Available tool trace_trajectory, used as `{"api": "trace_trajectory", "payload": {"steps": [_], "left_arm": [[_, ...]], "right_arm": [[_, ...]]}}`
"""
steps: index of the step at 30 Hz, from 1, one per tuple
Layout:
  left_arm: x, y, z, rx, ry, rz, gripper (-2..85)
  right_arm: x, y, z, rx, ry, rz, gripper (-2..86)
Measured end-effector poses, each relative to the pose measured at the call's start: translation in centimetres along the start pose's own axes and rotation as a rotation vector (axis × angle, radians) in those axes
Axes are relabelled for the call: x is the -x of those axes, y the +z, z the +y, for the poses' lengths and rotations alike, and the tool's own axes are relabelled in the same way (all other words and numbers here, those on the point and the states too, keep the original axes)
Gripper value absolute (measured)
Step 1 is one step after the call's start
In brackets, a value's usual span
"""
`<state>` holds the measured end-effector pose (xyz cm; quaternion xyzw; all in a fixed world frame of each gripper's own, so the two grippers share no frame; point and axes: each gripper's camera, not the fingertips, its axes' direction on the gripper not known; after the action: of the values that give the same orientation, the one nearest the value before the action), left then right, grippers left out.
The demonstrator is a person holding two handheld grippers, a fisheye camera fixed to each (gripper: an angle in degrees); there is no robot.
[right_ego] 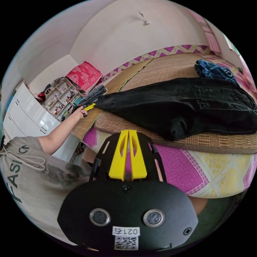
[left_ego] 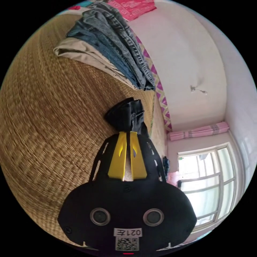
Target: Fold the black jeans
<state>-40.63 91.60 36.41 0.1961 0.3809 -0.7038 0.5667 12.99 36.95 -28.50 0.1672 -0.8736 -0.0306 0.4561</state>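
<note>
Outstretched, left gripper (right_ego: pixel 89 107) fingers pinching black jeans (right_ego: pixel 182 107) hem, right gripper (right_ego: pixel 128 132) fingers closed, empty.

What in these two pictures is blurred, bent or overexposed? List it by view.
Left gripper view: the window is blown out white, the woven mat is motion-smeared and bowed by the fisheye; the left gripper and black jeans look sharper. Right gripper view: evenly lit, sharp; the mat edge curves, the right gripper is crisp.
</note>
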Motion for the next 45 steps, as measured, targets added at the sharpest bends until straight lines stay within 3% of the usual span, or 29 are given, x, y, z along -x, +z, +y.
{"api": "trace_trajectory", "payload": {"steps": [5,8,13,16,20,23,29,33,37,40,45], "left_arm": [[-12.2,-4.5,1.2,-0.014,0.221,0.005,-0.9],[-25.6,-7.1,5.0,-0.056,0.493,-0.025,-0.9],[-49.9,-4.9,20.7,-0.057,1.040,-0.095,-0.9],[-58.1,0.3,31.0,0.004,1.255,-0.121,-0.8],[-62.3,9.9,43.1,0.169,1.432,-0.195,-0.9],[-61.7,18.1,51.3,0.306,1.568,-0.389,-0.9],[-67.3,16.0,55.5,0.132,1.644,-0.421,-0.7],[-67.8,19.8,58.1,0.365,1.712,-0.476,1.1],[-68.8,17.3,57.0,0.344,1.683,-0.327,4.9],[-70.0,13.5,54.1,0.411,1.656,-0.124,5.5],[-68.9,6.8,46.6,0.335,1.548,-0.080,4.3]], "right_arm": [[-2.6,-1.3,0.4,-0.024,-0.062,0.025,-0.5],[-3.1,-0.8,0.9,0.012,-0.105,0.072,-0.6],[-4.5,0.1,2.5,0.029,-0.127,0.119,-0.9],[-5.8,-0.8,3.2,-0.013,-0.122,0.103,-1.0],[-7.8,-2.3,3.8,-0.027,-0.150,0.088,-1.0],[-9.6,-3.3,4.1,-0.035,-0.157,0.067,-1.0],[-13.6,-5.5,4.7,-0.044,-0.133,0.003,-1.0],[-15.7,-6.8,5.1,-0.048,-0.119,-0.014,-0.8],[-19.3,-9.9,5.6,-0.070,-0.032,-0.094,0.8],[-24.9,-18.4,7.6,-0.309,0.138,-0.212,5.2],[-33.9,-32.1,11.6,-0.610,0.473,0.153,11.1]]}}
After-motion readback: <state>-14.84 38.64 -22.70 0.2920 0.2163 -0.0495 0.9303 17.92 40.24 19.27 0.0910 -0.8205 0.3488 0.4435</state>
